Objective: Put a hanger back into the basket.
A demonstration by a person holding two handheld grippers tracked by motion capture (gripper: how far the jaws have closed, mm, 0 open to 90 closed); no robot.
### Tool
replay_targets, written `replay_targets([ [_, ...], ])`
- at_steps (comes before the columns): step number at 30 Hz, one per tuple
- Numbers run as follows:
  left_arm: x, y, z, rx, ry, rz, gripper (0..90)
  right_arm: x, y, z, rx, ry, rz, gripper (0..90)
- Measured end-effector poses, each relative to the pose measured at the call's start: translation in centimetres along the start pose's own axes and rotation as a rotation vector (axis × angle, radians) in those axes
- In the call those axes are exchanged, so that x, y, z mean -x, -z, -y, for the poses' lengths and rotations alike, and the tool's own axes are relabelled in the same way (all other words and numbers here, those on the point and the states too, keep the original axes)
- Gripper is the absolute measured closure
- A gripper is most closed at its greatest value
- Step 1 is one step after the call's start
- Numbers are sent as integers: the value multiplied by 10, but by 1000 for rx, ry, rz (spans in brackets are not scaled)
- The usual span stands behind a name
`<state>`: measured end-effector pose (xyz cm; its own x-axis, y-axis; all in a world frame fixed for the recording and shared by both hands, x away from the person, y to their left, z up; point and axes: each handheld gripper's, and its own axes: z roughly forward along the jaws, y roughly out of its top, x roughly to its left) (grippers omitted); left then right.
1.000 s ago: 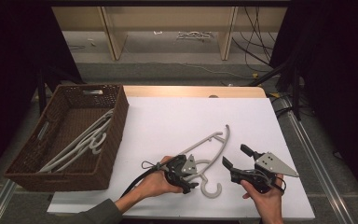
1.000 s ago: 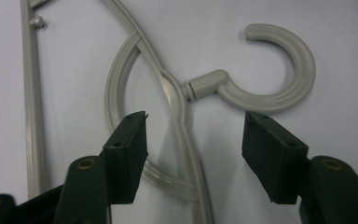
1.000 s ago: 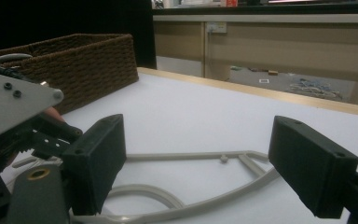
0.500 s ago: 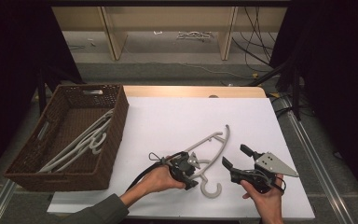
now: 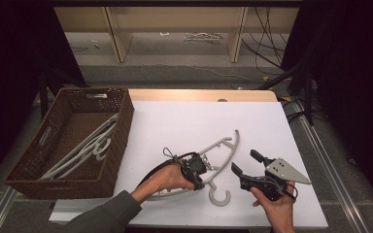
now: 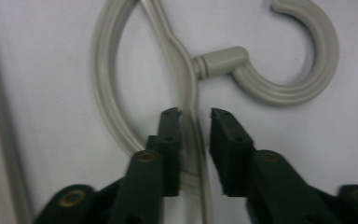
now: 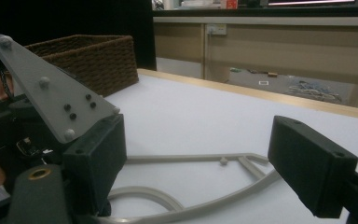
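A grey plastic hanger (image 5: pixel 223 145) lies flat on the white table (image 5: pixel 184 121), its hook (image 5: pixel 220 196) toward the front edge. My left gripper (image 5: pixel 204 171) is low over the hanger just beside the hook's neck. In the left gripper view its jaws (image 6: pixel 194 114) straddle the thin hanger bar (image 6: pixel 192 93); they have just been closing, and a small gap still shows at the right pad. My right gripper (image 5: pixel 246 162) is held at the front right, open, nothing between its jaws (image 7: pixel 200 158); the hanger (image 7: pixel 191 161) lies beyond them.
A brown wicker basket (image 5: pixel 121 126) stands at the table's left with several grey hangers (image 5: pixel 85 148) inside; it also appears far left in the right gripper view as the basket (image 7: pixel 88 60). Shelving and cables are behind the table.
My left hand has shifted slightly right onto the hanger by the hook. The right hand and the hanger have stayed put.
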<state>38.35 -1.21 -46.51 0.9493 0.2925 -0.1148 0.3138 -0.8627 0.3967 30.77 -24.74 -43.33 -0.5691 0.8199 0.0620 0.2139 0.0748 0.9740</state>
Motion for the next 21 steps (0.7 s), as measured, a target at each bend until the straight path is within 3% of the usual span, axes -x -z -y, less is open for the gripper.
replay_targets([
  [1,1,1,-1,-23,-30,-7,578,0,-1,1,2,-4,-17,204],
  [2,3,0,-2,-33,-66,-40,609,0,0,1,2,-1,-11,204],
  [3,4,0,-3,-42,-73,-45,627,0,0,0,7,-2,-3,204],
  [9,-6,1,-3,-38,-36,-19,765,0,0,-1,6,0,-4,204],
  [16,-9,1,-7,-61,-55,-10,776,-1,-2,0,3,0,-14,208],
  [19,-12,1,-6,-58,-26,7,775,-1,-2,1,12,-10,-10,208],
  [21,-8,1,-5,-51,-33,-11,766,0,-1,0,0,0,-5,208],
])
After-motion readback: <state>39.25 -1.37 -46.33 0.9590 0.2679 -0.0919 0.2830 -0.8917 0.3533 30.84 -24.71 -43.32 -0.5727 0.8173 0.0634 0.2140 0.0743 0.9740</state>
